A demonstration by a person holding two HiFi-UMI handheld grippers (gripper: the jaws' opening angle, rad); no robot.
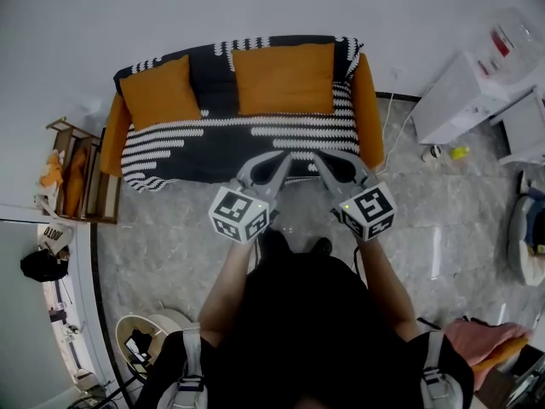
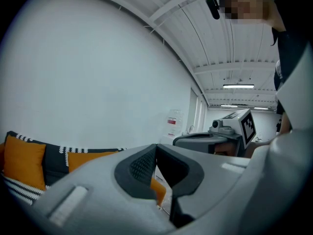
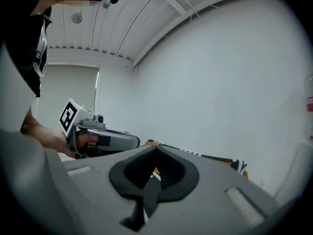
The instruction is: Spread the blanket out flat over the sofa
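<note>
A black blanket with white zigzag stripes lies spread over the seat and backrest of the orange sofa. Two orange cushions lean on its back. My left gripper and right gripper are side by side in front of the sofa's front edge, tips pointing at it. Both are shut with nothing between the jaws. In the left gripper view the jaws meet, with a cushion beyond at the left. In the right gripper view the jaws are also together.
A wooden side rack stands left of the sofa. A white cabinet is at the right, with a small yellow object on the grey marble floor. A pink cloth lies at the lower right.
</note>
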